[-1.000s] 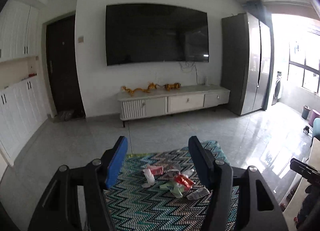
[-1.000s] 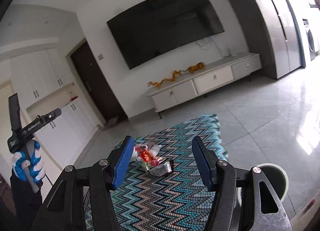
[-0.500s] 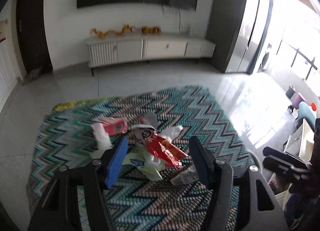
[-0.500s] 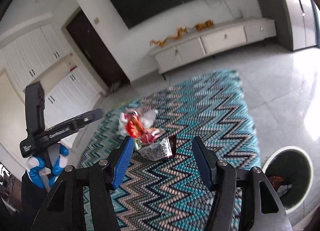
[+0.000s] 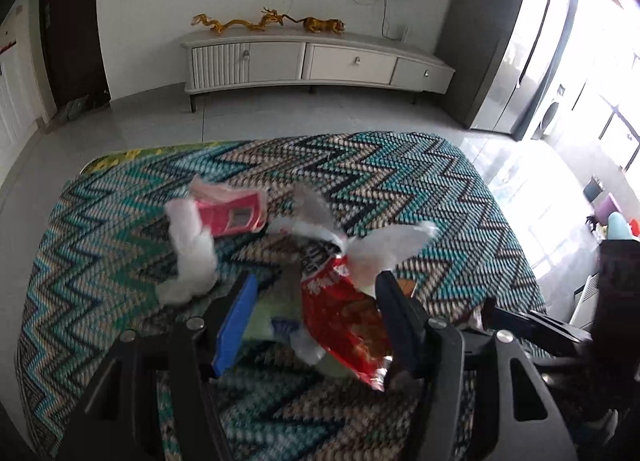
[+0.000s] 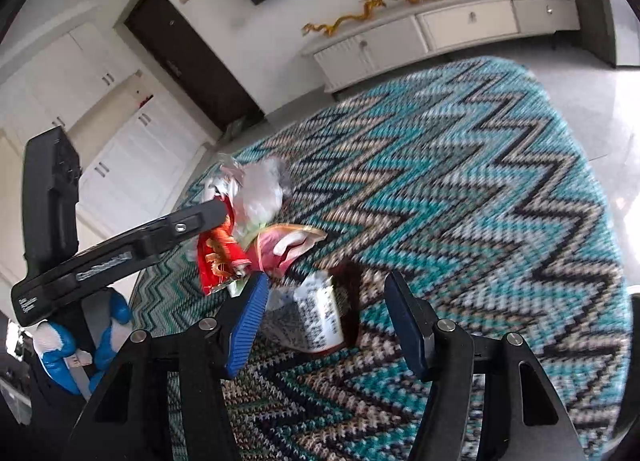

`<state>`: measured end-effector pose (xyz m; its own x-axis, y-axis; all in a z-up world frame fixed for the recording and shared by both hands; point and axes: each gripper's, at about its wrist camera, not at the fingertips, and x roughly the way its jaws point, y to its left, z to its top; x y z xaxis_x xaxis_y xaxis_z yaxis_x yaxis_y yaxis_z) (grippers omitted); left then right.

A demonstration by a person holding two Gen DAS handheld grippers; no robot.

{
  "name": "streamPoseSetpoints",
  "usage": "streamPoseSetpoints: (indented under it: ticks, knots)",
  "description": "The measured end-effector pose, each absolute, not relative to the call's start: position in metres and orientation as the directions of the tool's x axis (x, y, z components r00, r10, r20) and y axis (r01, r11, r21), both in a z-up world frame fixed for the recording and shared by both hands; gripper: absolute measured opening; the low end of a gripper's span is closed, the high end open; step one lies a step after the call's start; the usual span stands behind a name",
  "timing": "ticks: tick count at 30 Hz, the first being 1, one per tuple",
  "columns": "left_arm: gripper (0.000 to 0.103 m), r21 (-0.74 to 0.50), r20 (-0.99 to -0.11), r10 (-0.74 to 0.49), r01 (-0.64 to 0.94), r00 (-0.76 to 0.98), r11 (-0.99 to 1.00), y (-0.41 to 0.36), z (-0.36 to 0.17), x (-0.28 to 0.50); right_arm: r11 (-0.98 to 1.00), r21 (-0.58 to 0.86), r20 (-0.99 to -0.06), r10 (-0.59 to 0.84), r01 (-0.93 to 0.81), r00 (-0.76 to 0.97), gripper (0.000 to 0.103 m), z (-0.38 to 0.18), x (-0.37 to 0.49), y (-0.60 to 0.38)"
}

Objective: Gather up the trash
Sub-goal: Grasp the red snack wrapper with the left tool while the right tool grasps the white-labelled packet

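On the zigzag rug (image 5: 400, 181), a small heap of trash near the middle. At far left of the heap in the left wrist view, crumpled white plastic (image 5: 190, 257), touching a pink packet (image 5: 236, 215) just behind it. Further right, a pale green wrapper (image 5: 272, 317) and a red snack bag (image 5: 340, 313), both lying between the blue pads of the left gripper (image 5: 314, 311); jaws spread, pads not pressing on anything. Right of the red bag, a torn white piece (image 5: 388, 249) standing up a little. At the right edge, part of the other gripper, black, only partly visible. In the right wrist view, at far left, a hand in a blue and white glove (image 6: 80, 335) on the handle of the left tool. Further right, the same red bag (image 6: 218, 257), then a pink wrapper (image 6: 280, 249), clear plastic (image 6: 260, 189) behind them. Nearest, a printed white wrapper (image 6: 320, 309) between the fingers of the right gripper (image 6: 324, 303); jaws just closing a little, yet apart from the wrapper, nothing pinched. Behind the rug, a low white cabinet (image 5: 320, 57) along the wall.
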<state>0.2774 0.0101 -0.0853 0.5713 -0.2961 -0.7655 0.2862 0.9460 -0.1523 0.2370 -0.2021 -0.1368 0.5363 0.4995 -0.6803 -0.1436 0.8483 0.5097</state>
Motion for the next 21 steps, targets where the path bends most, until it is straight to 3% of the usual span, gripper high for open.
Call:
streamPoseSetpoints:
  ticks: [1,6,8,21]
  knots:
    - [0.059,-0.164,-0.763,-0.305,0.286,0.570,0.944,0.015,-0.087,0.272,0.844,0.515,-0.678,0.509,-0.151,0.530,0.046,-0.138,0.236,-0.200]
    - [0.045,-0.203,-0.755,-0.337,0.289,0.562,0.936,0.027,-0.092,0.252,0.837,0.515,-0.661,0.525,-0.184,0.536,0.034,-0.136,0.223,-0.194]
    - [0.033,-0.208,-0.758,-0.342,0.292,0.556,0.934,0.027,-0.093,0.249,0.840,0.511,-0.662,0.521,-0.183,0.539,0.025,-0.138,0.218,-0.189]
    - [0.030,-0.214,-0.714,-0.380,0.333,0.589,0.918,0.026,-0.075,0.193,0.833,0.505,-0.618,0.531,-0.226,0.580,0.019,-0.111,0.158,-0.200]
